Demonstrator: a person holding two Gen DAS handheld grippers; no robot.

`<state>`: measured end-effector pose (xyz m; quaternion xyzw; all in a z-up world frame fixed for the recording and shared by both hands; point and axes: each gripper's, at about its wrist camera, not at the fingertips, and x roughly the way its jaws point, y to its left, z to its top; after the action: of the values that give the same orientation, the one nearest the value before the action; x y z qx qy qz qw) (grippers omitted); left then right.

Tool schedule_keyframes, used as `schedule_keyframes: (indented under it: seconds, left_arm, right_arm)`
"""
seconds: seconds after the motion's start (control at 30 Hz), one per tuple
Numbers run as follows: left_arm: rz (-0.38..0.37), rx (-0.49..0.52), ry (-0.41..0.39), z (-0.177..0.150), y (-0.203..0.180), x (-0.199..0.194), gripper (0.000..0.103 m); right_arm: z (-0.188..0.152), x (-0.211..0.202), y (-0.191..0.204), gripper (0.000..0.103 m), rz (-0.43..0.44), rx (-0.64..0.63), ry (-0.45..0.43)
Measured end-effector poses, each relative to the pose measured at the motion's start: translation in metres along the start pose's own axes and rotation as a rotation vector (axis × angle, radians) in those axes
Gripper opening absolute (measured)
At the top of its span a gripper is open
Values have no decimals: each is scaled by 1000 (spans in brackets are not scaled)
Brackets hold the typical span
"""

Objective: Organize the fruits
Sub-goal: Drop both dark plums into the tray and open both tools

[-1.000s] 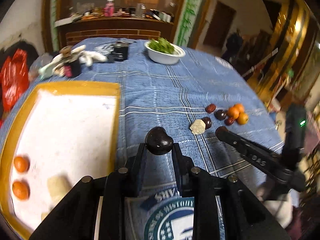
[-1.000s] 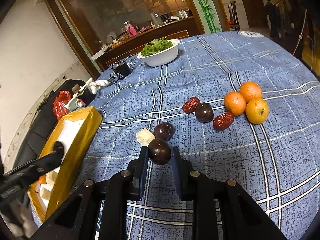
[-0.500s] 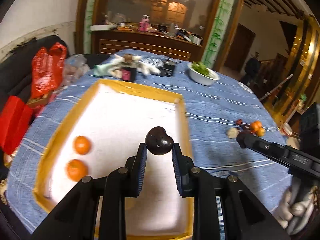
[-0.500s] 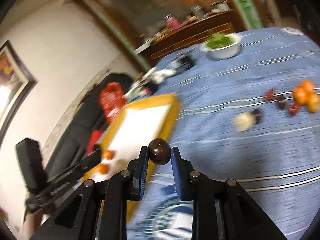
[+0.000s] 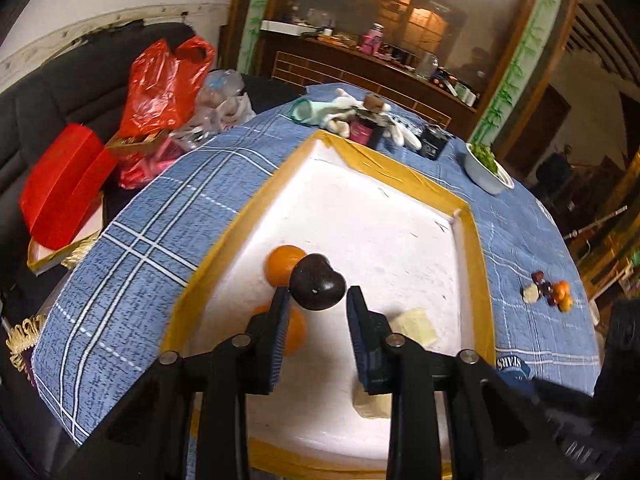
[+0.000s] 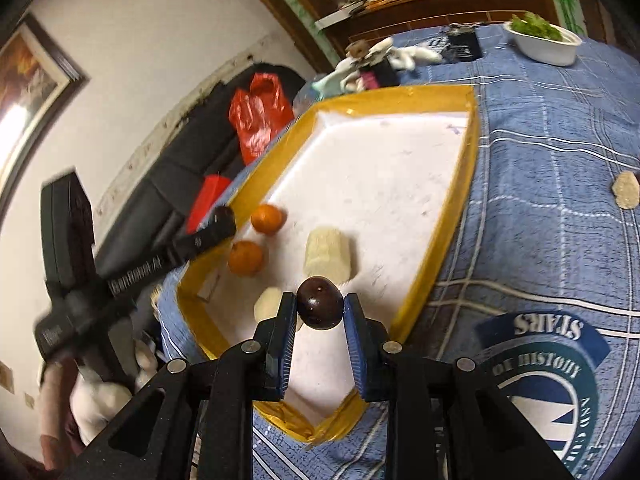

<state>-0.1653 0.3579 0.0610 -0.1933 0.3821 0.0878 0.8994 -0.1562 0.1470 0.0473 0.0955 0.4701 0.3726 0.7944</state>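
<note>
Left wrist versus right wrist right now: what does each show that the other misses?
Left wrist only: the leftover fruit cluster on the cloth. Right wrist only: the round dark fruit that the right gripper is shut on, and a framed picture. Both: the left gripper, its jaws just opening, with a heart-shaped dark fruit between them; the yellow-rimmed tray; two oranges; the bowl of greens.
</note>
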Motion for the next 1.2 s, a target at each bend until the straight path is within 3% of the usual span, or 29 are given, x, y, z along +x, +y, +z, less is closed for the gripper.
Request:
schedule_keyframes:
  seconds: [0.07, 0.13, 0.23, 0.37, 0.53, 0.6, 0.67, 0.7, 0.9, 1.2]
  left_arm:
    - [-4, -13, -14, 1, 3, -5, 62]
    - [5, -5, -44, 1, 1, -13, 65]
    - [14, 19, -67, 1, -8, -23, 69]
    - [69, 95, -103, -2, -33, -35, 87]
    - [51, 220, -144, -14, -76, -49, 88]
    - [67, 261, -168, -19, -89, -54, 88]
    - [94, 296, -188, -22, -100, -58, 88]
    - [107, 311, -200, -24, -105, -61, 88]
    - [139, 368, -221, -29, -126, -67, 88]
    - [98, 418, -182, -36, -152, -63, 88]
  right_arm:
    - [0, 2, 6, 36, -12, -25, 3]
    - [1, 0, 6, 50, -13, -30, -9]
    - [1, -12, 1, 51, -21, -20, -39]
    - [3, -33, -14, 51, -34, 29, -99]
    - [2, -69, -27, 51, -130, 49, -225]
    - [0, -86, -32, 60, -180, 49, -290]
    - [-3, -105, -40, 85, -223, 62, -375]
    - [-4, -115, -45, 87, -245, 74, -410]
    - [-6, -150, -74, 87, -317, 119, -448]
    - [-28, -191, -128, 85, -397, 205, -462]
